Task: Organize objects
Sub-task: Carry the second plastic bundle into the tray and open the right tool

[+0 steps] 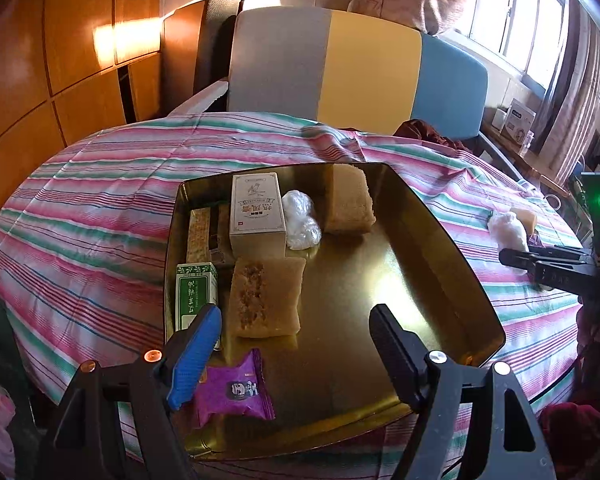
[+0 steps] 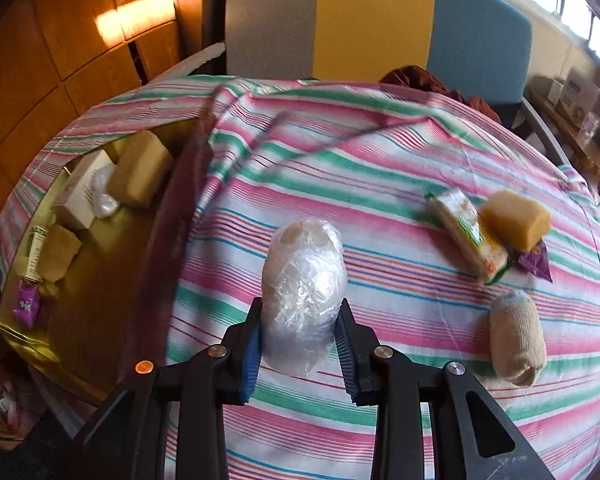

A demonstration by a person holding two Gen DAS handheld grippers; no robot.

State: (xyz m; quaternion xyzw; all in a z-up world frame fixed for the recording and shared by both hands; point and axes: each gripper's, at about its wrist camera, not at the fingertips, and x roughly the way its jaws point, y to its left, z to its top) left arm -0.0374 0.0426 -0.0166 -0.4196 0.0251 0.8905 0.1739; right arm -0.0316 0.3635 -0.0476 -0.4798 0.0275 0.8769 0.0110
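Note:
A gold tray (image 1: 440,248) lies on the striped tablecloth (image 1: 100,216). In it are a cream box (image 1: 256,216), a plastic-wrapped lump (image 1: 300,220), two tan sponges (image 1: 350,200) (image 1: 266,298), a green box (image 1: 196,294), a cracker bar (image 1: 199,234) and a purple packet (image 1: 234,390). My left gripper (image 1: 296,356) is open and empty above the tray's near part. My right gripper (image 2: 300,350) is shut on a plastic-wrapped bundle (image 2: 302,292) over the cloth, right of the tray (image 2: 156,264). Both show at the right of the left wrist view (image 1: 540,264).
On the cloth at the right lie a wrapped cracker pack (image 2: 466,234), a yellow sponge (image 2: 516,218), a purple packet (image 2: 534,262) and a rolled beige sock (image 2: 518,340). A grey, yellow and blue chair back (image 1: 356,68) stands behind the table. A shelf with boxes (image 1: 518,120) is at far right.

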